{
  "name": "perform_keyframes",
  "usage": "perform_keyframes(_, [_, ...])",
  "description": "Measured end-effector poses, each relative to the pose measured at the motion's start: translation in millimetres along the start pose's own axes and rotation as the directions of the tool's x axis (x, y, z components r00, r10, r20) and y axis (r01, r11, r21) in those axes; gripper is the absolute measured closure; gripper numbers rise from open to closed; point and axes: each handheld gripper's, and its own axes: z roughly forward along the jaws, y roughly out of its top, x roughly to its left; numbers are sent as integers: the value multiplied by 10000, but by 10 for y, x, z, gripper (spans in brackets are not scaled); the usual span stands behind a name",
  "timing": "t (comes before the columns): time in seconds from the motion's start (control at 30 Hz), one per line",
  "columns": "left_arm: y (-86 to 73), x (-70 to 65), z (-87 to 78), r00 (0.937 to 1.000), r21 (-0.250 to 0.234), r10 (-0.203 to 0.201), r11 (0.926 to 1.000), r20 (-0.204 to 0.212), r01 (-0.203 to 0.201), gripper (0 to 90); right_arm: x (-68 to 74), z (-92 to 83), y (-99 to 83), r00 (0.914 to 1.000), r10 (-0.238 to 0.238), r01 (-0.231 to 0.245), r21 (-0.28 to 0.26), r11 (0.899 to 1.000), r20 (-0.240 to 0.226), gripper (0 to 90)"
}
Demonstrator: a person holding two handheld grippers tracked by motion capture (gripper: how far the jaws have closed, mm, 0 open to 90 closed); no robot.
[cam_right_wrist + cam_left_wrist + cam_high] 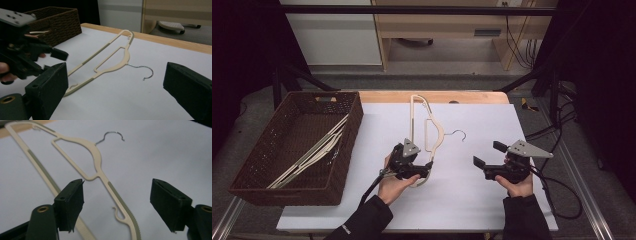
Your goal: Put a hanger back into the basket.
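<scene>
A lab-type test station: a table (377, 96) under a white sheet (492, 200), framed by black metal struts (412, 9), with loose cables (518, 50) behind.

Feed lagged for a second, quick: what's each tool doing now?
Left tool: open, holding nothing; hanger lies on the table between its jaws.
Right tool: open, empty, off to the side of the hanger.

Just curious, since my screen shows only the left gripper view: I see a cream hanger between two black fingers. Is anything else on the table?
Observer: Yes, a brown woven basket stands at the table's left side.
Operator: Is anything in it?
Observer: More cream hangers lie inside it.
Operator: And the other hand?
Observer: The right gripper is held open, holding nothing, to the right of your hanger.
</scene>
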Motion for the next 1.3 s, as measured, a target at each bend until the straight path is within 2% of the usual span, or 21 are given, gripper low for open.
perform_keyframes(0.13, [-52,-48,229,9999,612,-93,9981,-83,98,382,-2,-5,1,10000,10,-10,-22,10000,-33,64])
perform_keyframes(0.2, [-75,-85,313,9997,781,-27,9969,-255,47,420,1,-2,1,10000,34,-34,-17,10000,-36,65])
perform_keyframes(0.27, [-90,-108,364,9998,901,53,9959,-198,-35,460,5,5,-1,10000,45,-45,-23,10000,-76,65])
perform_keyframes(0.47, [-127,-164,464,9980,1375,327,9902,-542,-250,584,10,22,-7,10000,30,-30,16,10000,-65,66])
perform_keyframes(0.5, [-140,-172,472,9981,1294,287,9914,-552,-214,596,11,22,-6,10000,52,-52,11,10000,-72,66])
perform_keyframes(0.63, [-143,-209,465,9972,1349,293,9907,-682,-199,640,12,20,-5,9999,83,-83,22,10000,-61,66])
perform_keyframes(0.73, [-125,-200,457,9974,1473,31,9891,-722,76,715,12,19,-5,9999,65,-65,-15,10000,-80,67])
perform_keyframes(0.8, [-114,-157,447,9984,1578,-184,9871,-525,265,735,13,17,-4,9999,92,-92,1,10000,-66,67])
perform_keyframes(0.87, [-109,-140,428,9987,1717,-225,9847,-460,301,745,7,12,-5,9999,26,-26,-24,10000,-125,66])
perform_keyframes(1.0, [-119,-132,366,9991,2010,43,9796,-430,44,758,6,3,-1,10000,64,-65,-14,10000,-68,67])
perform_keyframes(1.1, [-139,-94,302,9995,2188,217,9756,-219,-164,771,6,3,-2,9999,56,-56,-12,10000,-87,71])
perform_keyframes(1.13, [-147,-67,271,9994,2253,321,9739,-123,-285,775,8,5,-3,9999,63,-63,0,10000,-122,72])
perform_keyframes(1.17, [-162,-40,243,9997,2232,235,9745,-1,-229,781,0,14,-8,9999,-66,66,-6,10000,-113,75])
perform_keyframes(1.23, [-188,30,174,9987,2444,442,9684,241,-487,787,7,33,-18,9998,49,-46,117,9999,-174,82])
perform_keyframes(1.27, [-219,63,147,9981,2343,543,9704,286,-595,787,7,43,-23,9999,56,-54,156,9999,-155,85])
perform_keyframes(1.3, [-231,98,115,9977,2445,560,9676,372,-634,788,0,62,-34,9998,-12,17,226,9997,-187,91])
